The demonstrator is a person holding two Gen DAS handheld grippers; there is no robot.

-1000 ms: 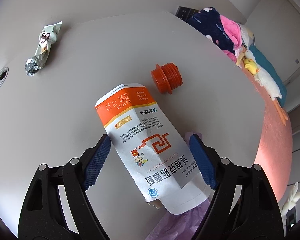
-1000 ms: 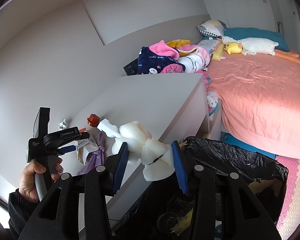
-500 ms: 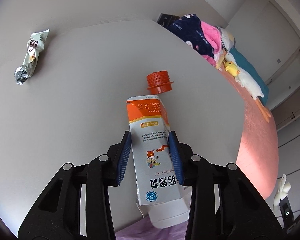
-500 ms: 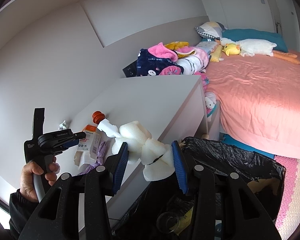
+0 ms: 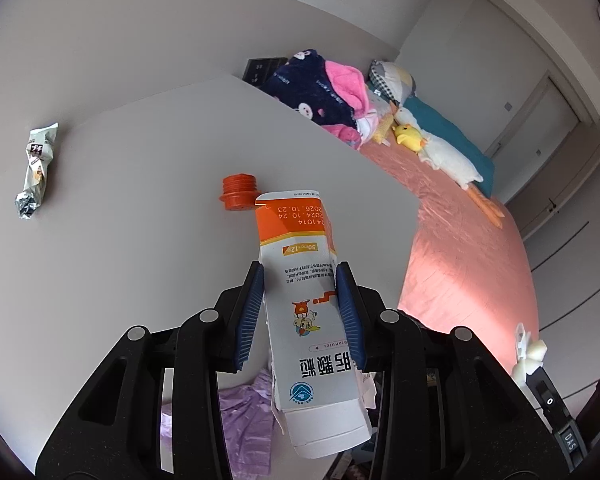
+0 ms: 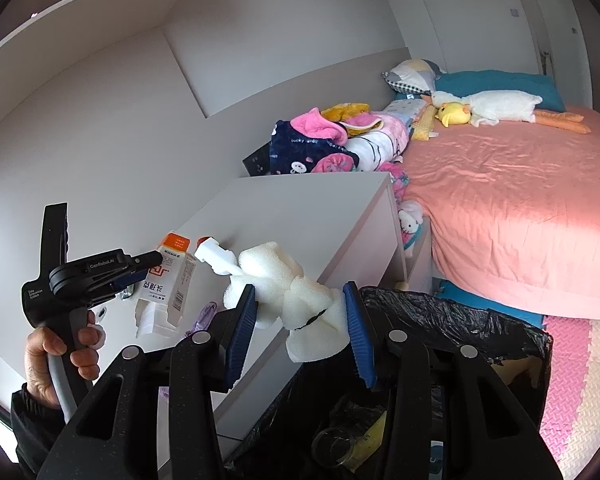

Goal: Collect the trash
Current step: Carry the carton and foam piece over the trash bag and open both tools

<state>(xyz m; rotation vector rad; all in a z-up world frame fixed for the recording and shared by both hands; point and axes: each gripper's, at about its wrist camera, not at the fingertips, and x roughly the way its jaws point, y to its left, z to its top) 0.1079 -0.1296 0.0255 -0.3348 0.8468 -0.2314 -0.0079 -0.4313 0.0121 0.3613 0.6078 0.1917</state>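
Two tools: both are carrying trash at this moment, one item each.
Bin: the black-lined trash bin [image 6: 452,320] is standing on the floor between the table and the bed [image 6: 508,208], directly under the right tool; some items are already lying inside it.
Table: the white table [image 5: 140,240] is still carrying a crumpled wrapper [image 5: 36,172] at its far left, an orange cap [image 5: 238,198] near its middle, and a purple scrap [image 5: 240,412] at its near edge.
Carton: the orange-and-white carton [image 5: 310,320] was lying flat on the table a second ago; it is now being held clear of the surface, tilted, its orange end pointing away.
Left tool: the left tool [image 5: 300,312], wide apart a second ago, is now clamping the carton across its middle, both blue pads pressing its sides.
Right tool: the right tool [image 6: 300,320] is keeping its grip on a white foam piece [image 6: 288,296] above the bin, unchanged.
Task meaning: pickup of the carton is judged complete; transfer to the bin is the next step, with three table items remaining.
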